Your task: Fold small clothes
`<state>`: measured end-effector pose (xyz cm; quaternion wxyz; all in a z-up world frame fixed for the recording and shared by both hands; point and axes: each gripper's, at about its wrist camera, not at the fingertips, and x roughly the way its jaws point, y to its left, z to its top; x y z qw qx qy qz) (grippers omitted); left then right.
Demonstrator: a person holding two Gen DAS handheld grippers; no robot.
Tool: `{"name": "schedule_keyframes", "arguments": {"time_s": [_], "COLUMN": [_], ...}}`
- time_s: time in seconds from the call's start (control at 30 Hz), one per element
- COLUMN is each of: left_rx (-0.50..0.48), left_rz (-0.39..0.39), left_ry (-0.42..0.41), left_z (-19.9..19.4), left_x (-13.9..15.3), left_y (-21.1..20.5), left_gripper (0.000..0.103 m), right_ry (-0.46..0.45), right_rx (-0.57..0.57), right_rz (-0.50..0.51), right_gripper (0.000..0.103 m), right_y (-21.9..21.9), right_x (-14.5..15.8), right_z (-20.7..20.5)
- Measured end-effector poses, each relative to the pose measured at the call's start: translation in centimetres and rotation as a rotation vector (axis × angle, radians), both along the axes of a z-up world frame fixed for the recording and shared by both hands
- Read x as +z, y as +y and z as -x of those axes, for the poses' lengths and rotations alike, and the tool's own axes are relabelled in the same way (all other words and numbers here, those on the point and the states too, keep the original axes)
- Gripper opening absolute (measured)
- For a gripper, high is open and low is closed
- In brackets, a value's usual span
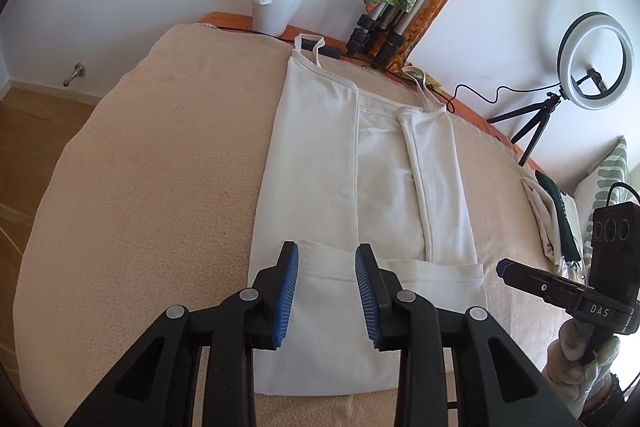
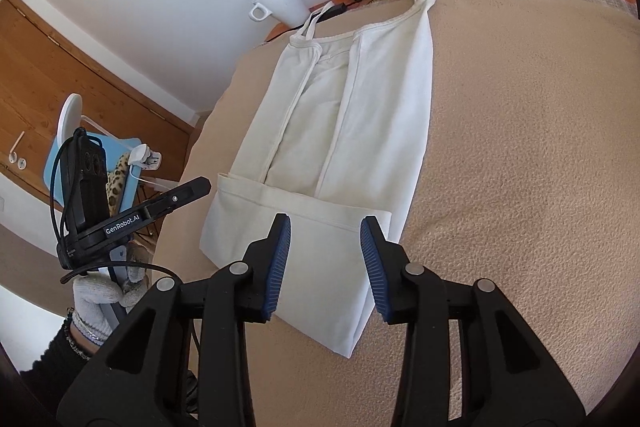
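Around folded top (image 1: 360, 163), bare blanket (image 1: 152, 155)

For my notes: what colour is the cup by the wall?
White; the cup shows best in the left wrist view.

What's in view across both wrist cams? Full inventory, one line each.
tank top: 1, white, flat on the blanket, both sides folded inward, bottom hem folded up
blanket: 1, beige, covers the work surface
mug: 1, white, far edge by the wall
folded tripod: 1, grey and black, leaning on the wall, colourful scarf draped on it
ring light: 1, white ring on a small black tripod, far right
cushion: 1, green and white pattern, right edge
left gripper: 1, black with blue pads, open above the folded hem
right gripper: 1, black with blue pads, open above the hem
gloved hand: 1, white glove, holding the left gripper's handle
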<state>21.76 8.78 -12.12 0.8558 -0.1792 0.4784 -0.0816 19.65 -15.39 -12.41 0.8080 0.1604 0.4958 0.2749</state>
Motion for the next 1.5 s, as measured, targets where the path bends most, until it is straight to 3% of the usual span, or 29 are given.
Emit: {"name": "schedule_keyframes", "arguments": {"time_s": [0.4, 0.57, 0.8, 1.07, 1.13, 1.27, 1.37, 1.5], "left_rx": [0.005, -0.001, 0.006, -0.013, -0.019, -0.033, -0.042, -0.051], "left_rz": [0.030, 0.022, 0.005, -0.039, -0.048, -0.056, -0.046, -0.024], "left_ry": [0.026, 0.026, 0.013, -0.010, -0.011, 0.007, 0.029, 0.011], "left_z": [-3.7, -4.5, -6.1, -10.1, -11.8, -15.3, -17.4, -19.2], "left_x": [-2.2, -2.7, -2.9, -2.9, -3.0, -3.9, -4.8, -5.0], "left_y": [0.8, 1.1, 1.9, 2.5, 2.6, 2.7, 2.5, 2.2], "left_gripper": [0.031, 0.031, 0.032, 0.039, 0.039, 0.040, 0.040, 0.052], "right_ry": [-0.037, -0.022, -0.052, -0.087, -0.097, -0.101, -0.123, -0.147], "right_rx": [0.068, 0.037, -0.042, -0.070, -0.082, -0.083, -0.084, -0.077], "right_rz": [0.037, 0.086, 0.162, 0.268, 0.308, 0.335, 0.392, 0.442], "right_gripper": [0.035, 0.035, 0.025, 0.022, 0.023, 0.039, 0.040, 0.040], "right_y": [2.5, 1.5, -0.9, -1.9, -2.0, -2.2, -1.8, -1.3], "right_x": [-1.3, -2.7, -3.5, -3.7, -3.6, -3.4, -3.3, -3.4], "right_z": [-6.8, -10.1, -13.3, -15.7, -16.3, -17.2, -18.1, -19.2]}}
